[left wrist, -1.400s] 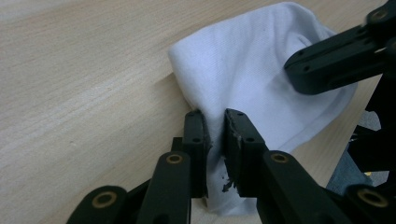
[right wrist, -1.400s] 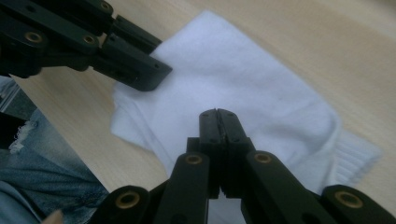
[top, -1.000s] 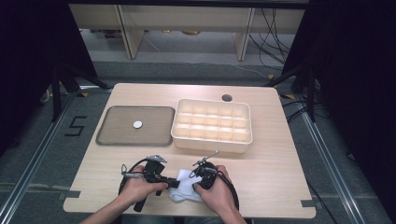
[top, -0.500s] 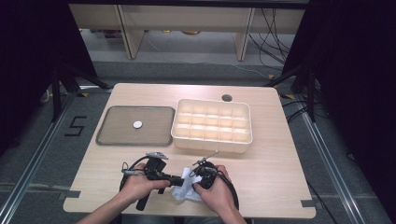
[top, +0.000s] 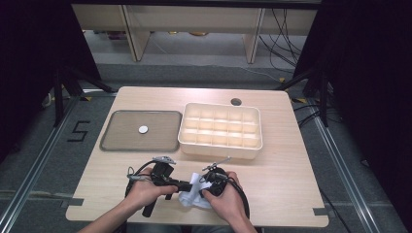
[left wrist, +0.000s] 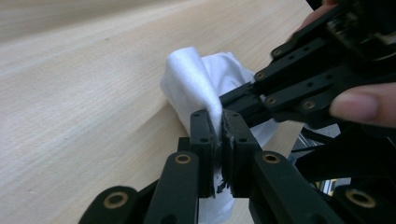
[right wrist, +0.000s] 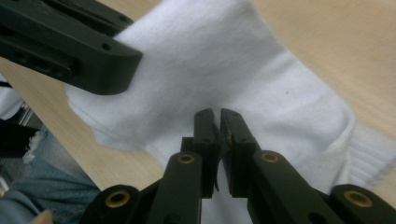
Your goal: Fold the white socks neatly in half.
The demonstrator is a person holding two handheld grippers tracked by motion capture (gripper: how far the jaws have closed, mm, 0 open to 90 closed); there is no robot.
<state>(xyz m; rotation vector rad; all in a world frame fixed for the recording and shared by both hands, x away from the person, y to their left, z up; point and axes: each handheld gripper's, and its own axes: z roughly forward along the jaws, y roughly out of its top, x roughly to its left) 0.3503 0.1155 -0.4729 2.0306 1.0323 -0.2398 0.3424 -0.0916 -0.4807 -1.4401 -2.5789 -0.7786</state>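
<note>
Grey floor point(top: 43, 145) – pale shelving point(top: 189, 24) behind – dark flanks.

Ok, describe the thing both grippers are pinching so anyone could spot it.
Look at the near edge of the wooden table, in front of the cream divided box. Between the two hands lies a white sock, soft and crumpled, the one cloth item there.

tray point(top: 116, 143) left of compartment box point(top: 221, 144)
</note>
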